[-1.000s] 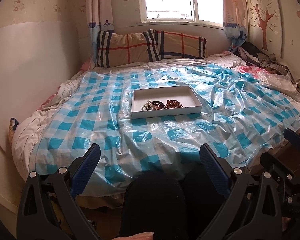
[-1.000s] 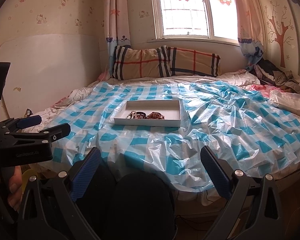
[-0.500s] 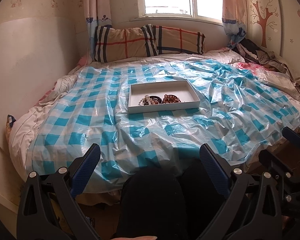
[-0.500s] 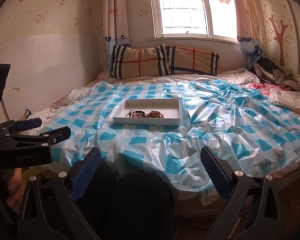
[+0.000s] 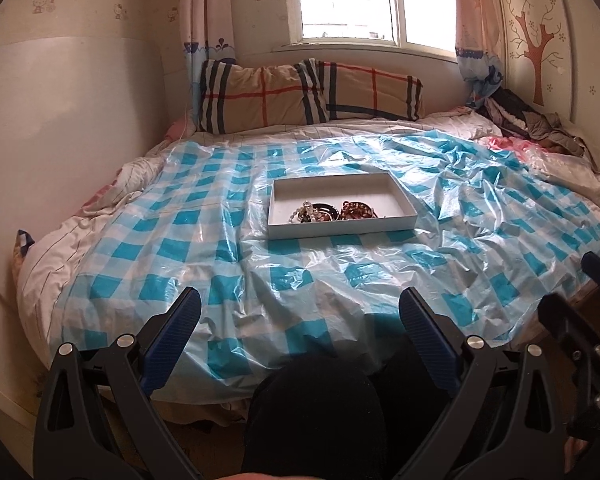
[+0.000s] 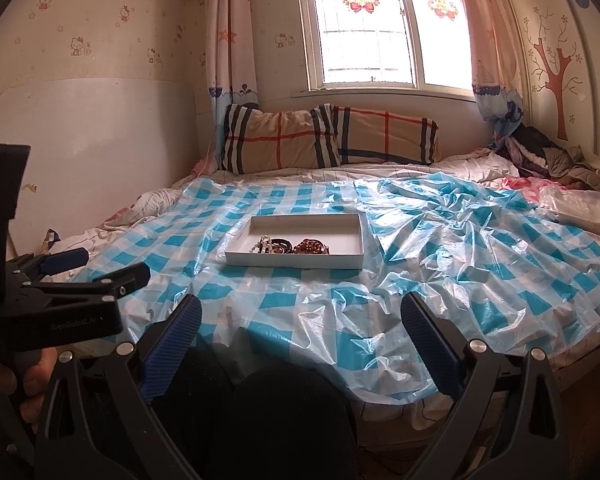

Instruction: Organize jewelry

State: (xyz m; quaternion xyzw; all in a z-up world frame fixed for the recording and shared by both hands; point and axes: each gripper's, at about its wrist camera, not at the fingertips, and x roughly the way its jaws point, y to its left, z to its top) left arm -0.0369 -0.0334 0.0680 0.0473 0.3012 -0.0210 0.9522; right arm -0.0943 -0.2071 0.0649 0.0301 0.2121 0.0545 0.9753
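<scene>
Change: both claws have come nearer the bed (image 5: 100, 248); the tray (image 5: 400, 222) looms larger, so reaching looks close.
Left claw (image 5: 300, 320): spread, holding nothing.
Right claw (image 6: 300, 322): spread, holding nothing.
Jewelry (image 5: 332, 212): one heap inside the tray, well ahead of both claws.
Count: one tray; three clumps, pale beads (image 6: 263, 244), dark bangle (image 6: 281, 245), brown beads (image 6: 311, 246); two pillows (image 5: 260, 96).

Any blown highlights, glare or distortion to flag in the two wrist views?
Left wrist: window blown out, glare on the plastic sheet, fisheye bends the walls. Right wrist: window bright though its bars show, sheet glints, jewelry small but sharp.
</scene>
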